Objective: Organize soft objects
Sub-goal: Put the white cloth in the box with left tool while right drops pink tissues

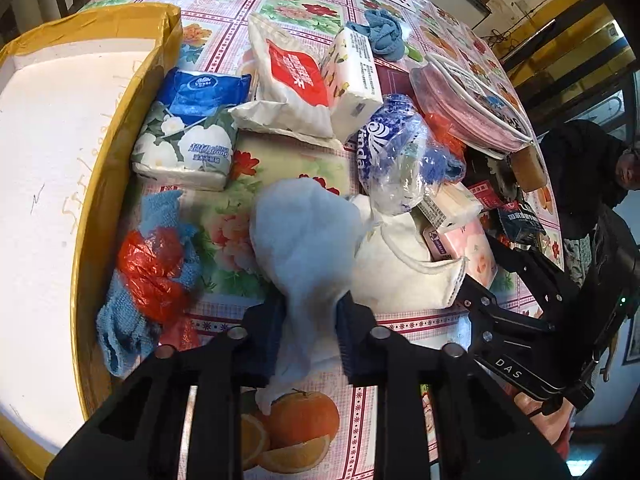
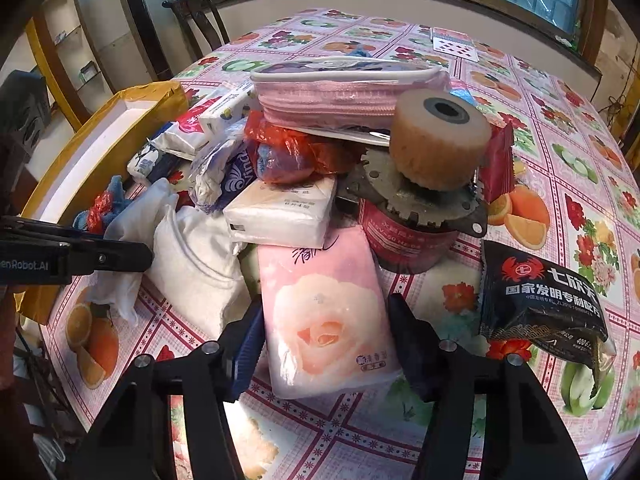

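Note:
My left gripper (image 1: pixel 308 320) is shut on a pale blue-white soft cloth (image 1: pixel 308 232), which bulges out ahead of the fingers above the flowered tablecloth. To its left lies a yellow-taped box with a white lining (image 1: pixel 40 160), also seen in the right wrist view (image 2: pixel 100 136). My right gripper (image 2: pixel 328 336) is open, one finger on each side of a pink rose-print tissue pack (image 2: pixel 324 304) lying flat on the table. I cannot tell if the pads touch it. Tissue packs (image 1: pixel 184 152), a white fabric pouch (image 1: pixel 400 268) and a pink mask pack (image 2: pixel 344 96) are piled behind.
A blue knit cloth with red plastic (image 1: pixel 152 268) lies beside the box. A hard motor with a tan roller (image 2: pixel 440 140) and a black packet (image 2: pixel 540 296) sit on the right. A Vinda plastic bag (image 1: pixel 392 152) tops the pile. A person stands at the far right.

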Demonstrator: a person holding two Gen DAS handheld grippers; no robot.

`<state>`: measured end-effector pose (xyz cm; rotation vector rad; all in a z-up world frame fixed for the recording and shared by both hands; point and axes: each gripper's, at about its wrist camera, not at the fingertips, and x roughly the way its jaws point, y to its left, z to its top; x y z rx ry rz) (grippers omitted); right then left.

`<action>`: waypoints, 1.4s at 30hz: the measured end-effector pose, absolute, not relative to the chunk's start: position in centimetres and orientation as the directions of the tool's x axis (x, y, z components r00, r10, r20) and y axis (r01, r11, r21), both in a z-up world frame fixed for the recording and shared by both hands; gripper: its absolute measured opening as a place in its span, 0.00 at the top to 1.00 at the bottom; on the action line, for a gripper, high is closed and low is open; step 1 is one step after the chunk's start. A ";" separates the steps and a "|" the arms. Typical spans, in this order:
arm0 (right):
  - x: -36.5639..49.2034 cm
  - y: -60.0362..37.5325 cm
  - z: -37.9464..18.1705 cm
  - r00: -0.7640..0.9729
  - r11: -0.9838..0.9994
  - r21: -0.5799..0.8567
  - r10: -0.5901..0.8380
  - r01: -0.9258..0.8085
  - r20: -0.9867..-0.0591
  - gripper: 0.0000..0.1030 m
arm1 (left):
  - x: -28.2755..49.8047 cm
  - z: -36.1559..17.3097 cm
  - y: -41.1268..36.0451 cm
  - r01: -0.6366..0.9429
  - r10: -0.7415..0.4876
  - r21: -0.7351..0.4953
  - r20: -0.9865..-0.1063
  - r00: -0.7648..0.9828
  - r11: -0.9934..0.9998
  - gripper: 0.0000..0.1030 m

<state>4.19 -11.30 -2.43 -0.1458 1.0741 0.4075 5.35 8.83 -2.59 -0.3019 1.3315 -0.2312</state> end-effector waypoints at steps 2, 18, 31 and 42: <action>3.8 -11.7 -2.3 0.402 0.915 0.100 0.268 -0.391 -0.875 0.44 | 5.1 -2.6 9.0 0.000 -0.338 -0.347 -0.914 0.226 0.938 0.91; 0.6 -9.8 4.9 0.408 0.853 0.248 0.451 -0.460 -0.794 0.46 | 2.6 2.8 12.7 0.020 -0.376 -0.394 -0.860 0.346 0.919 0.94; 9.8 11.2 4.3 0.338 0.780 0.252 0.505 -0.573 -0.794 0.46 | 5.5 6.7 24.7 -0.212 -0.070 -0.197 -0.867 0.493 0.957 0.94; 14.0 16.2 -0.7 0.307 0.800 0.234 0.457 -0.553 -0.835 0.43 | 10.1 1.1 28.8 -0.295 0.004 -0.134 -0.906 0.424 0.946 0.88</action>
